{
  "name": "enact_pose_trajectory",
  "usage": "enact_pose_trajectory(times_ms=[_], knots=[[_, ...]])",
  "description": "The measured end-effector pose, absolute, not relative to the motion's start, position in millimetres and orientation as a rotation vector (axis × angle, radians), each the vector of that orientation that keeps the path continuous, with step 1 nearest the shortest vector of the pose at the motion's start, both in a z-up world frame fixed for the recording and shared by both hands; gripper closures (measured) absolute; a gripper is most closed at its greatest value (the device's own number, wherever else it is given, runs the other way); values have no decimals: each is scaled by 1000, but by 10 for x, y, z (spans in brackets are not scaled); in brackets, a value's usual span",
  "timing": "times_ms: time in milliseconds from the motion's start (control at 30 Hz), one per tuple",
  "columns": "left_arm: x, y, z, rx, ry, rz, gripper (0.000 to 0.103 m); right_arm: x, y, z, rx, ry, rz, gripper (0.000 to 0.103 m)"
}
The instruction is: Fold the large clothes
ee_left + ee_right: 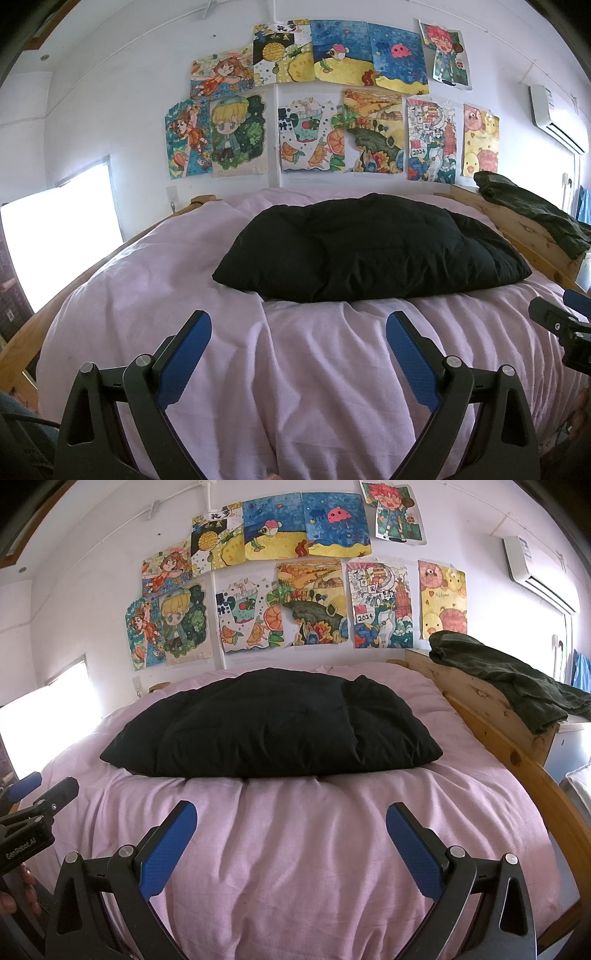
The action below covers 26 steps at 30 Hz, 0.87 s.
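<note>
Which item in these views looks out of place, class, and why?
The dark green garment lies crumpled over the wooden bed rail, unfolded, while the black garment sits folded on the pink cover.

You are looking at a black garment (373,247) of matt, puffy quilted cloth, lying on a pink bed cover (303,369) of soft, creased woven fabric. Your left gripper (299,354) and right gripper (291,842) are showing matt black plastic arms, shiny metal pivot pins and blue, finely textured pads (166,853). The bed frame (495,709) is showing knotty, bare-looking wood; a dull dark green cloth (517,679) is draping over it. The wall drawings (332,99) are curling paper.
</note>
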State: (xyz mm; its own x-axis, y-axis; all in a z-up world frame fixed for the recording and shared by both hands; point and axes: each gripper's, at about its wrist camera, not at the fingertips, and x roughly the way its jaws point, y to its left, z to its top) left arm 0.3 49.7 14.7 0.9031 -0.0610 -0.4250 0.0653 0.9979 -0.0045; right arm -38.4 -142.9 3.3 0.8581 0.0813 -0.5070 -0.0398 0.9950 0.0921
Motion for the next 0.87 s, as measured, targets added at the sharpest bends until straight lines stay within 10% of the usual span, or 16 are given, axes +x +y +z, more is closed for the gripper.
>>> enact_pose_trajectory(times_ms=[867], knots=[[4,635,101,-7,519,-54,10,-376,-1423,30,83,540,63,0]])
